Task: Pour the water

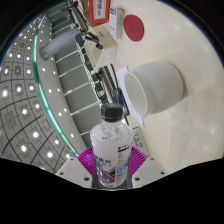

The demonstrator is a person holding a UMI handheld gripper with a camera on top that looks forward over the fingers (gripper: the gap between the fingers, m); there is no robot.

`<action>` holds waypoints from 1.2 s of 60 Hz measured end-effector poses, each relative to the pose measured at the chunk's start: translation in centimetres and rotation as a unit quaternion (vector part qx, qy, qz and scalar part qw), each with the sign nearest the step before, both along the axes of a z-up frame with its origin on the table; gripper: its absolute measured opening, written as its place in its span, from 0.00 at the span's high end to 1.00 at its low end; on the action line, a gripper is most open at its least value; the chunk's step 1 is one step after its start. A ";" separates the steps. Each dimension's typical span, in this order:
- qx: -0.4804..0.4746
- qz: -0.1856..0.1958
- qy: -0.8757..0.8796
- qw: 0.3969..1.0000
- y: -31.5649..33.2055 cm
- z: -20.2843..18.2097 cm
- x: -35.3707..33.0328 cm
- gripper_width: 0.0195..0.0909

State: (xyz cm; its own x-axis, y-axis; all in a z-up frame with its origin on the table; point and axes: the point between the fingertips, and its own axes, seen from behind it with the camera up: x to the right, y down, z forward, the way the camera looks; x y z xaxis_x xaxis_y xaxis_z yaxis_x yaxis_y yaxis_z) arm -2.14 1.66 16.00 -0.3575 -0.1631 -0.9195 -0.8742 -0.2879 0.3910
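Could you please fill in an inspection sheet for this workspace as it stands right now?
Surface: pale, marbled table.
Job's things: clear water bottle, white cap on, upright between the fingers; white cup beyond it, open and tilted.
Clutter: red-and-white items at the table's far end, too small to identify.
Gripper: gripper with both pink pads pressed on the bottle.
Cables: nothing seen.
Surroundings: railing and ceiling lights beside the table.

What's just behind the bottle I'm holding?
The gripper is shut on the water bottle. Just beyond it on the table stands a white cup, mouth towards the camera. The bottle hides the tabletop between them.
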 end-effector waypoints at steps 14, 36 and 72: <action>0.000 0.029 0.006 1.000 -0.2 0.5 -0.1 0.72; 0.138 0.050 -0.455 0.878 0.7 9.7 7.4 0.72; 0.062 0.075 -0.821 0.563 4.5 -6.2 26.7 0.72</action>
State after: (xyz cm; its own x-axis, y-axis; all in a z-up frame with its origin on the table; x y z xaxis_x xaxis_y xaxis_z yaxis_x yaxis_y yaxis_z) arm 24.52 6.18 9.83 0.9997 0.0237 0.0017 0.0097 -0.3430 -0.9393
